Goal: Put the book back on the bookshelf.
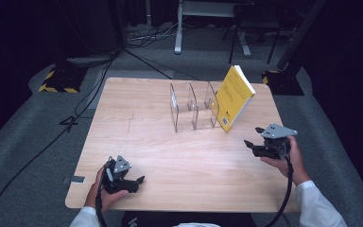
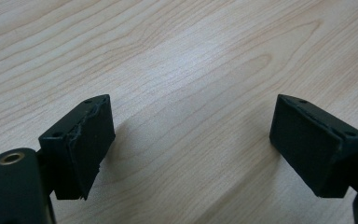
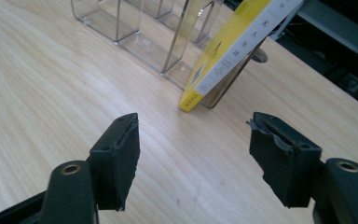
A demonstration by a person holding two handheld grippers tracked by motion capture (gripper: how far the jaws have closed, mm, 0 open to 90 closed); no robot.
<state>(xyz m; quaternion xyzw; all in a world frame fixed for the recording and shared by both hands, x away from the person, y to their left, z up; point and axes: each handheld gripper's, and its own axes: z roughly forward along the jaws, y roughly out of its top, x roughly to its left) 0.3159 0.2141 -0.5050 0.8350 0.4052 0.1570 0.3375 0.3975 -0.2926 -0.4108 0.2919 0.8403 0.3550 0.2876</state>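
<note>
Yellow book (image 1: 235,97) stands tilted at the right end of the clear acrylic divider rack (image 1: 192,108), far centre of the wooden table (image 1: 170,156); one lower corner is on the tabletop and its face leans against the rack's right end wall. In the right gripper view the book (image 3: 228,51) shows its spine edge and bottom corner, resting on the wood just outside the rack (image 3: 135,28), not in a slot. Rack compartments: all look empty, transparent walls with only table grain showing through; the far compartments are partly masked by reflections, so a thin item there cannot be ruled out. Right gripper (image 1: 255,144) is held above the right side of the table, near the book but clear of it, pointing toward it; jaws spread wide, nothing between them, as seen in its own view (image 3: 193,156). Left gripper (image 1: 134,182) sits low at the near left, well apart from rack and book; jaws likewise spread over bare wood (image 2: 191,140), holding nothing. Judgement on progress: the book is not yet gripped and not yet seated in a compartment, so the work looks to be at the approach stage. Remaining, as I read it: close on the book, lift it upright, and lower it into a slot.
</note>
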